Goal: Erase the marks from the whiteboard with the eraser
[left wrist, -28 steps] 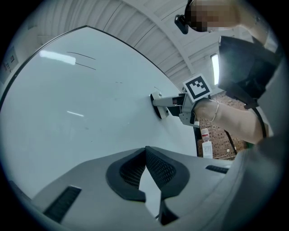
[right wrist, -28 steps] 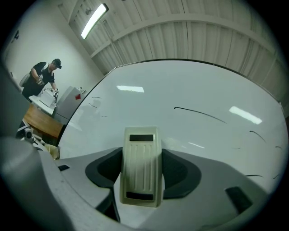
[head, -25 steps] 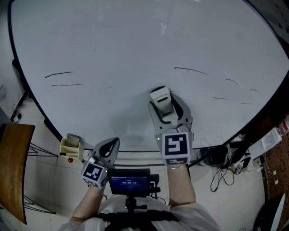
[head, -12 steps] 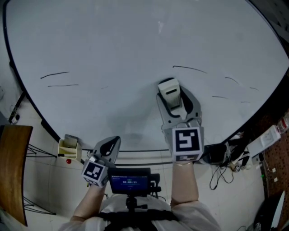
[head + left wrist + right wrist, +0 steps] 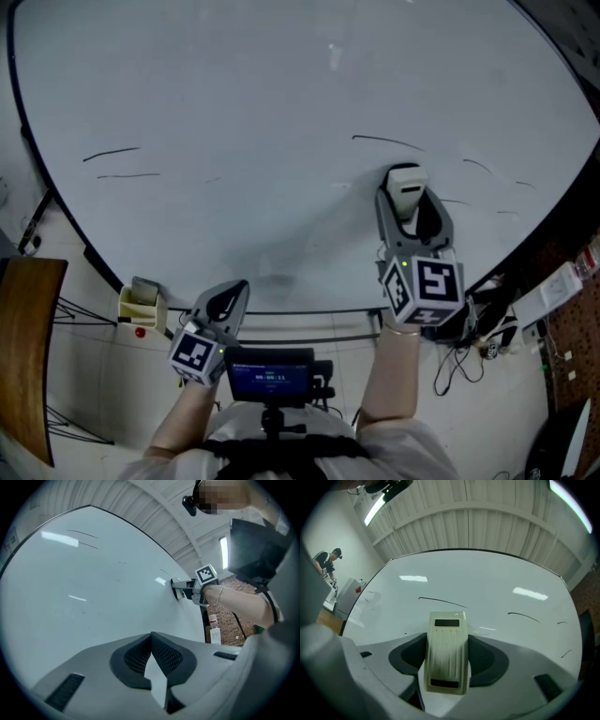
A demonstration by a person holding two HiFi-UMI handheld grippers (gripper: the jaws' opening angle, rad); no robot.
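A large whiteboard (image 5: 281,84) fills the head view, with thin black marks (image 5: 111,153) at its left and more marks (image 5: 386,142) at centre right and right. My right gripper (image 5: 407,192) is shut on a cream eraser (image 5: 405,186) (image 5: 447,651), pressed to the board just below the long curved mark (image 5: 443,602). Further marks (image 5: 524,616) lie to its right. My left gripper (image 5: 225,305) (image 5: 154,665) hangs shut and empty below the board's lower edge. In the left gripper view the right gripper (image 5: 180,588) shows against the board.
A small yellow box (image 5: 138,302) sits by the board's lower left frame. Cables and a power strip (image 5: 487,328) lie at the lower right. A brown wooden panel (image 5: 23,347) stands at the far left. A person (image 5: 328,564) stands far off in the right gripper view.
My right gripper has slid the eraser to the right along the board, from under the middle toward the right-hand marks. The left gripper has stayed in place.
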